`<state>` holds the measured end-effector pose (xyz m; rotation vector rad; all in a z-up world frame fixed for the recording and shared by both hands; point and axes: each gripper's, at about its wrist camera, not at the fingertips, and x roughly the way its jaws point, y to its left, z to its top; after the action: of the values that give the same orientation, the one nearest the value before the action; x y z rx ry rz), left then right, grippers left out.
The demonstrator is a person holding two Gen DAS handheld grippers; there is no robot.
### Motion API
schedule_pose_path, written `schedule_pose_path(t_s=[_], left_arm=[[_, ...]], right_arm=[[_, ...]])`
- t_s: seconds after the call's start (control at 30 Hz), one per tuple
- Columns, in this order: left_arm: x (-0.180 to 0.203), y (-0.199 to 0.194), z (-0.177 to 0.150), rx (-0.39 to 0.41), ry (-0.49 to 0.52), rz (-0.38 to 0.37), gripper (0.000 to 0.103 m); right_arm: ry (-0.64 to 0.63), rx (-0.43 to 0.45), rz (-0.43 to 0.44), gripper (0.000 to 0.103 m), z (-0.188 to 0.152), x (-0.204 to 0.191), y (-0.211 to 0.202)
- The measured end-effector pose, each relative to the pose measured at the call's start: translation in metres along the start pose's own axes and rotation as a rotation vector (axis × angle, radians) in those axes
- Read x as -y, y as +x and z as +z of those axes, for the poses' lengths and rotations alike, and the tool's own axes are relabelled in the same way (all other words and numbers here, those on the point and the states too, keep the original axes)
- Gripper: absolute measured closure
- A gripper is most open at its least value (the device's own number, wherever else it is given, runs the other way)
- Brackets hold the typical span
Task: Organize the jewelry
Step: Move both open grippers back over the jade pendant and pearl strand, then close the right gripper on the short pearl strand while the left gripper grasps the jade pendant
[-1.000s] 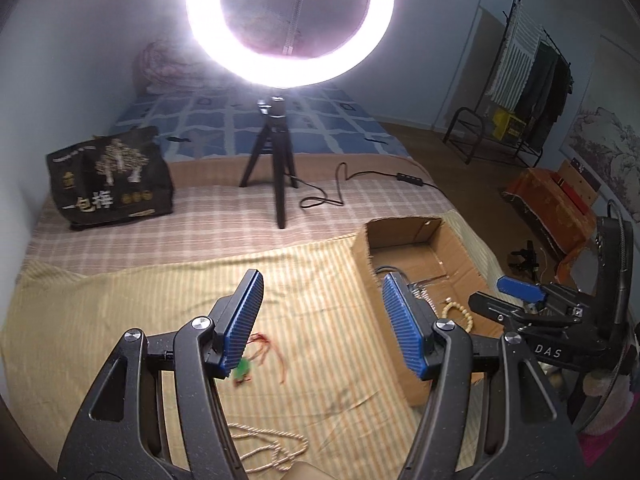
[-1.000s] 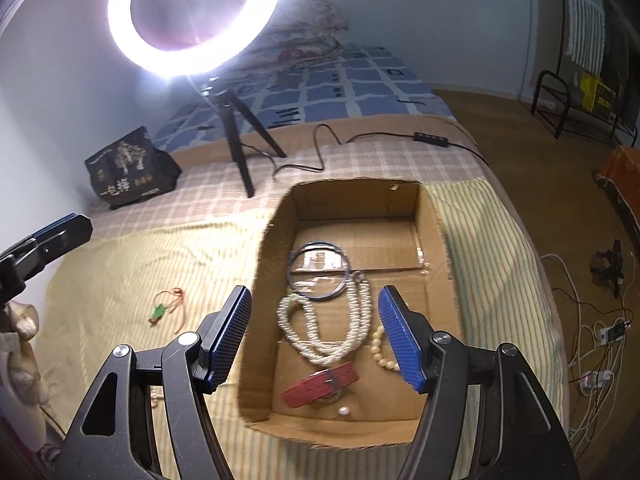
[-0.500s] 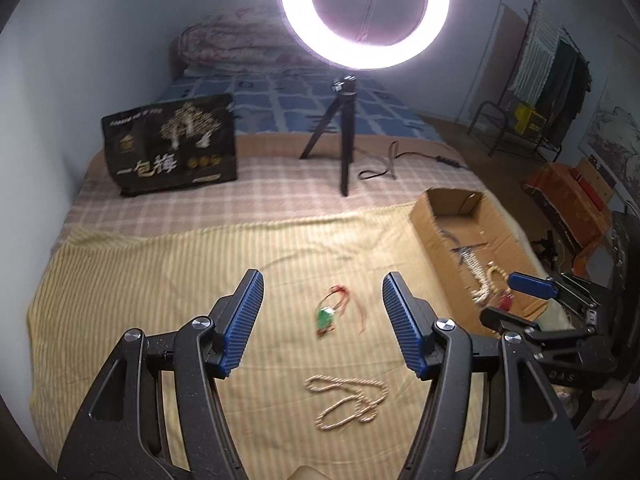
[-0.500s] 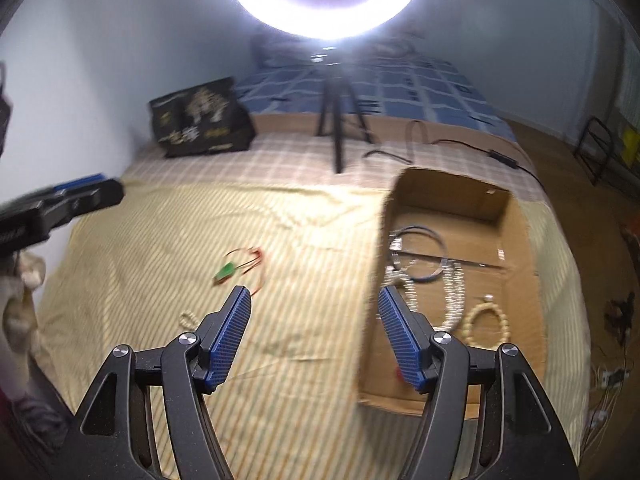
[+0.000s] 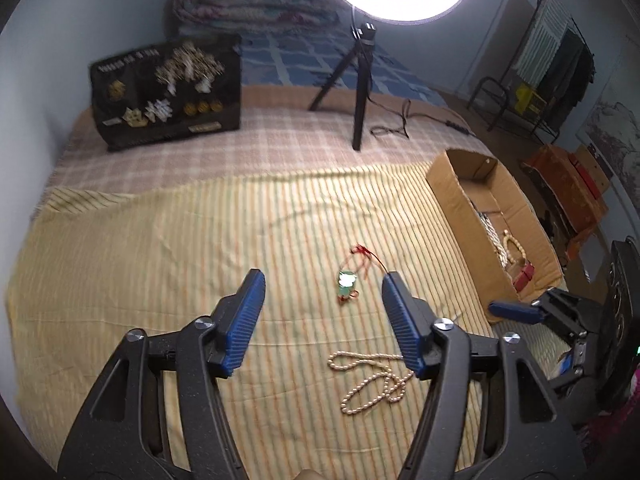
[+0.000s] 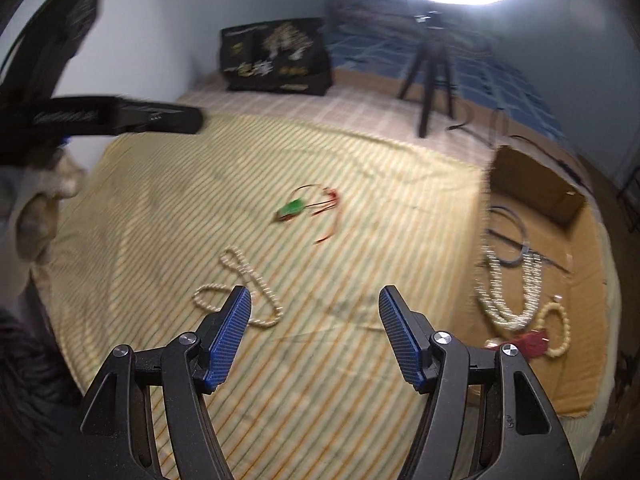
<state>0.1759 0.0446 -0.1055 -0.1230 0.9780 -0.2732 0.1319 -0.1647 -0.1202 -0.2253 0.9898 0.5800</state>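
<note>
A green pendant on a red cord (image 5: 347, 280) (image 6: 295, 207) lies on the yellow striped cloth (image 5: 140, 248). A cream pearl necklace (image 5: 372, 380) (image 6: 244, 280) lies nearer me. My left gripper (image 5: 322, 312) is open and empty, above the cloth just short of the pendant. My right gripper (image 6: 314, 320) is open and empty, beside the pearl necklace; it also shows in the left wrist view (image 5: 520, 312). A cardboard box (image 5: 460, 200) (image 6: 560, 200) at the right holds pearl strands (image 6: 508, 292), a bead bracelet (image 6: 558, 328), a dark ring necklace (image 6: 516, 236) and a red piece (image 6: 530, 342).
A ring light on a black tripod (image 5: 362, 80) stands on the checked blanket behind the cloth, with its cable (image 5: 404, 120) trailing right. A black printed bag (image 5: 168, 88) stands at the back left. The bed edge drops off past the box.
Both views have swung left, away from the box and over the cloth. The pendant and pearl necklace now lie between and in front of the fingers. Both grippers stay open.
</note>
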Motion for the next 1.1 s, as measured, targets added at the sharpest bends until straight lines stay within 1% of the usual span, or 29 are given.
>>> schedule_pose_path(t_s=[0.03, 0.07, 0.17, 0.27, 0.47, 0.6, 0.67, 0.7, 0.73, 0.83, 0.9, 1.0, 1.1], left_arm=[[0.0, 0.005, 0.0, -0.018, -0.005, -0.018, 0.052], [-0.001, 0.013, 0.001, -0.043, -0.013, -0.038, 0.052], [-0.002, 0.027, 0.001, -0.077, -0.026, -0.046, 0.052], [-0.003, 0.043, 0.001, -0.115, -0.041, -0.073, 0.052], [0.0, 0.067, 0.001, -0.171, -0.026, -0.078, 0.052], [0.005, 0.076, 0.0, -0.186, -0.002, -0.073, 0.052], [0.007, 0.082, -0.001, -0.197, 0.004, -0.069, 0.053], [0.008, 0.084, -0.002, -0.204, 0.01, -0.062, 0.059], [0.009, 0.087, -0.004, -0.211, 0.017, -0.051, 0.061], [0.006, 0.092, -0.006, -0.215, 0.014, -0.017, 0.061], [0.003, 0.093, -0.007, -0.209, 0.009, -0.005, 0.061], [0.004, 0.092, -0.008, -0.204, 0.018, -0.008, 0.061], [0.005, 0.092, -0.006, -0.202, 0.02, -0.013, 0.061]], right_arm=[[-0.012, -0.005, 0.017, 0.037, 0.0, -0.003, 0.002], [-0.025, -0.009, 0.037, 0.037, 0.0, -0.005, 0.005], [-0.064, -0.023, 0.085, 0.037, -0.003, -0.013, 0.012], [-0.114, -0.05, 0.125, 0.037, -0.007, -0.021, 0.023], [-0.191, -0.105, 0.162, 0.037, -0.012, -0.034, 0.047], [-0.19, -0.116, 0.128, 0.037, -0.011, -0.037, 0.059], [-0.177, -0.135, 0.131, 0.037, -0.012, -0.038, 0.065], [-0.177, -0.139, 0.126, 0.037, -0.012, -0.039, 0.068], [-0.182, -0.141, 0.118, 0.037, -0.013, -0.041, 0.069], [-0.2, -0.144, 0.094, 0.037, -0.017, -0.047, 0.072], [-0.189, -0.144, 0.09, 0.037, -0.017, -0.048, 0.071], [-0.132, -0.15, 0.071, 0.037, -0.015, -0.044, 0.071], [-0.103, -0.151, 0.085, 0.037, -0.017, -0.039, 0.065]])
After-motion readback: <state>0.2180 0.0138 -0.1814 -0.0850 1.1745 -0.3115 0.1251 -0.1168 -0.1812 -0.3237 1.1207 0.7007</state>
